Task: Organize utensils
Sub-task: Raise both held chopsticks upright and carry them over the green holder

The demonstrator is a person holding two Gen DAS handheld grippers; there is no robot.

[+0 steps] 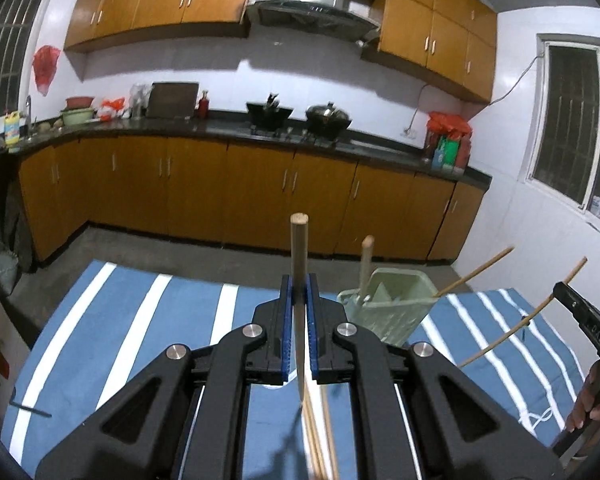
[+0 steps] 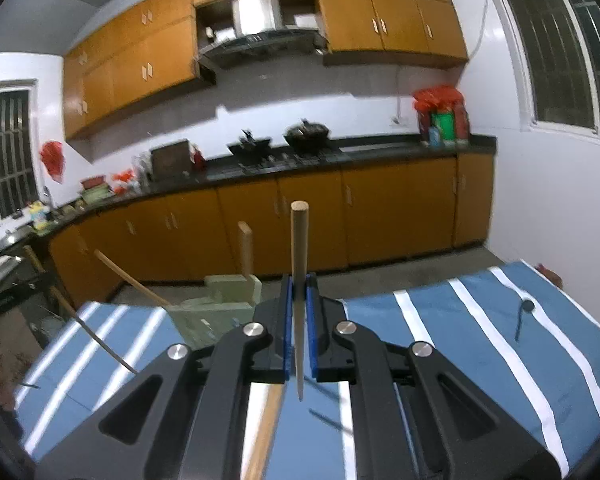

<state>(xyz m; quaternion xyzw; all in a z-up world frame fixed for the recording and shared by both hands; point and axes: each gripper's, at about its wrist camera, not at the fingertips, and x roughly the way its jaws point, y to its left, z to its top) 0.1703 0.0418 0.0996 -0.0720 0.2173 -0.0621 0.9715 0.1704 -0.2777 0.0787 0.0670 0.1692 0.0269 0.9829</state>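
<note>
Left hand-held gripper clamped shut on one upright chopstick; right hand-held gripper likewise closed around its own chopstick, both raised above the striped tabletop. Green holder just right of the left chopstick, a wooden handle and another stick already standing inside. Probably mid-carry: next, swing each tip over the holder's rim, lower, then release. More sticks on the cloth, half hidden below the jaws. Holder blurred in the right view, its compartments unclear. Lower holder wall cut off by the gripper body.
</note>
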